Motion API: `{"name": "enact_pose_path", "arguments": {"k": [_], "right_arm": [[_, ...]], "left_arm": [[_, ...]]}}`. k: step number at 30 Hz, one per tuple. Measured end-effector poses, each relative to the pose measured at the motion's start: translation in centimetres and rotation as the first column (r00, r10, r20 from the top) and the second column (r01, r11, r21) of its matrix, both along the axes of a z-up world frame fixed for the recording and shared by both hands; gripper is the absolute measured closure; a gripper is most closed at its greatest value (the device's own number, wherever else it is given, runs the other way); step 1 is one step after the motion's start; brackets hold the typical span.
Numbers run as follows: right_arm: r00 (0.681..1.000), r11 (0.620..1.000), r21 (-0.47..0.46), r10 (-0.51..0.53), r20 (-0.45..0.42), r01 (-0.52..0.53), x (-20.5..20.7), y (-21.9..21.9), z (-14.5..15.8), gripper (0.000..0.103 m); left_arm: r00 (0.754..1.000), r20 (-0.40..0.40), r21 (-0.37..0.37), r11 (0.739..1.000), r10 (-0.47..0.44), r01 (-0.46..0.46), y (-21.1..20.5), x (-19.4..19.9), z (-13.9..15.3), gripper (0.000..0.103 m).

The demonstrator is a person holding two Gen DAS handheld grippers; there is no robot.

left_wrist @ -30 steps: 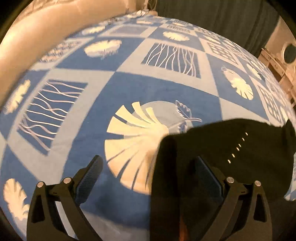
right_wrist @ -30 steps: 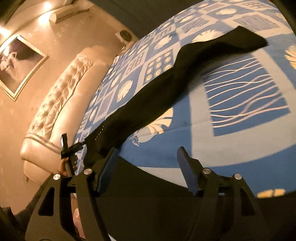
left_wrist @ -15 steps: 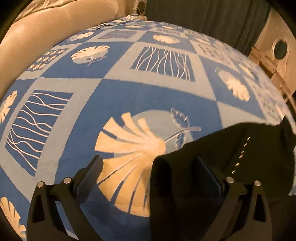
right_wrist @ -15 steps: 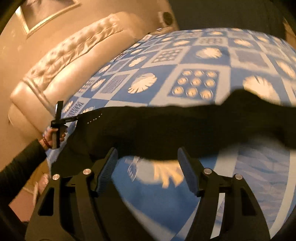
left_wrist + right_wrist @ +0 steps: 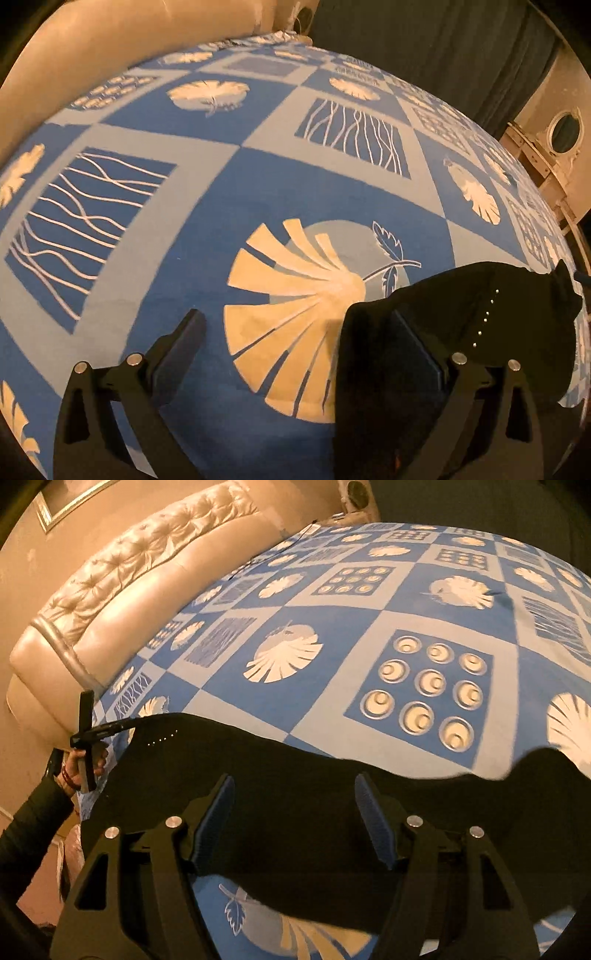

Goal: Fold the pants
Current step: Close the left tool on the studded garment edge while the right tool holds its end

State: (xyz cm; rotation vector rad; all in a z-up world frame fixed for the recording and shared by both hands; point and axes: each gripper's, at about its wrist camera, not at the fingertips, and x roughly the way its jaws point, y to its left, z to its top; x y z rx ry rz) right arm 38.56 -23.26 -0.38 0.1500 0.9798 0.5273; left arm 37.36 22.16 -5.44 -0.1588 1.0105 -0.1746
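Observation:
Black pants [image 5: 332, 786] lie stretched across a blue patterned bedspread [image 5: 369, 602]. In the right wrist view they run from the left bed edge to the right, and my right gripper [image 5: 293, 819] is open above their middle, holding nothing. In the left wrist view the waist end of the pants [image 5: 498, 314], with a row of small studs, lies at the lower right. My left gripper [image 5: 299, 354] is open; its right finger sits at the fabric's edge, partly hidden by it. The left gripper also shows in the right wrist view [image 5: 88, 734], at the waist end.
A padded cream headboard [image 5: 122, 590] runs along the bed's far left. Dark curtains [image 5: 443, 48] hang behind the bed. Cream furniture with a round mirror [image 5: 561, 129] stands at the right. The bedspread [image 5: 258, 184] stretches wide beyond the pants.
The right wrist view has swung from along the pant leg to across it; the pants now lie crosswise under my right gripper. The left gripper stays open at the waist, barely shifted.

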Motion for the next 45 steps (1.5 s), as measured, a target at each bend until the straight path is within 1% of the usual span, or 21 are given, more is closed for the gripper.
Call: {"name": "enact_pose_path", "arguments": {"k": [3, 5, 7, 8, 14, 18, 22, 24, 25, 26, 27, 29, 32, 35, 38, 39, 40, 41, 42, 43, 45], "right_arm": [[1.000, 1.000, -0.006, 0.026, 0.001, -0.026, 0.3, 1.3, 0.0, 0.036], [0.999, 0.999, -0.013, 0.040, 0.007, -0.040, 0.3, 1.7, 0.2, 0.036], [0.998, 0.998, -0.018, 0.059, 0.008, -0.059, 0.2, 2.1, 0.3, 0.036], [0.998, 0.997, -0.023, 0.068, 0.009, -0.068, 0.3, 2.4, 0.3, 0.036], [0.997, 0.996, -0.040, 0.077, -0.020, -0.078, 1.0, 3.1, -0.2, 0.036], [0.996, 0.994, -0.062, 0.083, -0.025, -0.085, 1.3, 3.5, -0.2, 0.036], [0.996, 0.995, -0.054, 0.084, -0.023, -0.085, 1.3, 3.5, -0.4, 0.036], [0.995, 0.993, -0.063, 0.098, -0.026, -0.100, 1.2, 3.7, -0.6, 0.036], [0.994, 0.992, -0.069, 0.106, -0.026, -0.108, 1.0, 3.8, -0.7, 0.036], [0.994, 0.991, -0.072, 0.109, -0.027, -0.111, 1.0, 3.9, -0.8, 0.036], [0.993, 0.991, -0.072, 0.111, -0.031, -0.113, 0.9, 4.0, -1.0, 0.035], [0.993, 0.991, -0.072, 0.112, -0.036, -0.115, 1.0, 4.1, -1.3, 0.035], [0.993, 0.992, -0.054, 0.115, -0.038, -0.117, 1.1, 4.5, -1.4, 0.035], [0.991, 0.990, -0.053, 0.129, -0.039, -0.131, 1.1, 5.1, -1.5, 0.036], [0.989, 0.987, -0.070, 0.144, -0.046, -0.147, 1.3, 5.5, -1.7, 0.036], [0.988, 0.986, -0.072, 0.144, -0.050, -0.147, 1.4, 5.5, -1.7, 0.035], [0.988, 0.987, -0.071, 0.143, -0.056, -0.147, 1.6, 5.5, -1.8, 0.036], [0.989, 0.987, -0.073, 0.138, -0.062, -0.142, 1.8, 5.4, -1.9, 0.036], [0.988, 0.987, -0.073, 0.136, -0.068, -0.141, 1.9, 5.4, -2.0, 0.036], [0.988, 0.987, -0.077, 0.132, -0.077, -0.138, 2.2, 5.4, -2.2, 0.036], [0.987, 0.984, -0.107, 0.129, -0.099, -0.140, 2.8, 5.5, -2.8, 0.036]], "left_arm": [[1.000, 0.010, 0.025, 1.000, -0.001, 0.001, 0.2, 0.0, 0.2, 0.005], [0.999, 0.035, 0.034, 0.999, 0.036, -0.037, 1.1, -0.2, 0.5, 0.005], [0.998, -0.005, 0.016, 0.998, 0.055, -0.055, 2.2, 0.0, 0.1, 0.005], [0.998, -0.011, 0.020, 0.998, 0.055, -0.055, 2.4, 0.1, 0.0, 0.005], [1.000, -0.002, 0.078, 0.997, 0.009, -0.009, 0.8, 0.8, -0.3, 0.005], [1.000, 0.005, 0.125, 0.992, 0.006, -0.007, -0.2, 1.4, -0.4, 0.005], [0.998, 0.035, 0.111, 0.992, 0.058, -0.062, 1.3, 1.0, -0.1, 0.005], [0.992, 0.021, 0.118, 0.985, 0.123, -0.125, 3.2, 1.0, -0.6, 0.005], [0.991, 0.014, 0.070, 0.988, 0.134, -0.135, 4.2, 0.9, -0.8, 0.005], [0.991, 0.020, 0.039, 0.990, 0.131, -0.132, 4.6, 0.7, -0.7, 0.005], [0.992, 0.020, 0.028, 0.991, 0.127, -0.128, 4.7, 0.7, -0.6, 0.005], [0.996, 0.002, 0.061, 0.994, 0.090, -0.090, 3.7, 0.9, -0.6, 0.005], [1.000, -0.006, 0.101, 0.995, -0.013, 0.014, 1.0, 1.2, -0.4, 0.005], [0.995, 0.022, 0.076, 0.993, -0.094, 0.092, -1.4, 1.1, 0.1, 0.005], [0.995, 0.029, 0.039, 0.995, -0.091, 0.090, -1.7, 1.2, 0.0, 0.005], [0.996, 0.025, 0.028, 0.996, -0.082, 0.081, -1.6, 1.2, -0.1, 0.021], [0.997, 0.017, 0.029, 0.996, -0.080, 0.080, -1.5, 1.2, -0.3, 0.061], [0.998, 0.005, 0.073, 0.996, -0.056, 0.055, -1.5, 1.3, -0.5, 0.069], [0.999, 0.003, 0.066, 0.997, -0.051, 0.051, -1.3, 1.3, -0.4, 0.069], [0.999, -0.001, 0.058, 0.997, -0.052, 0.052, -1.2, 1.4, -0.3, 0.072], [0.998, -0.014, 0.074, 0.996, -0.056, 0.057, -1.2, 1.5, -0.3, 0.077]]}}
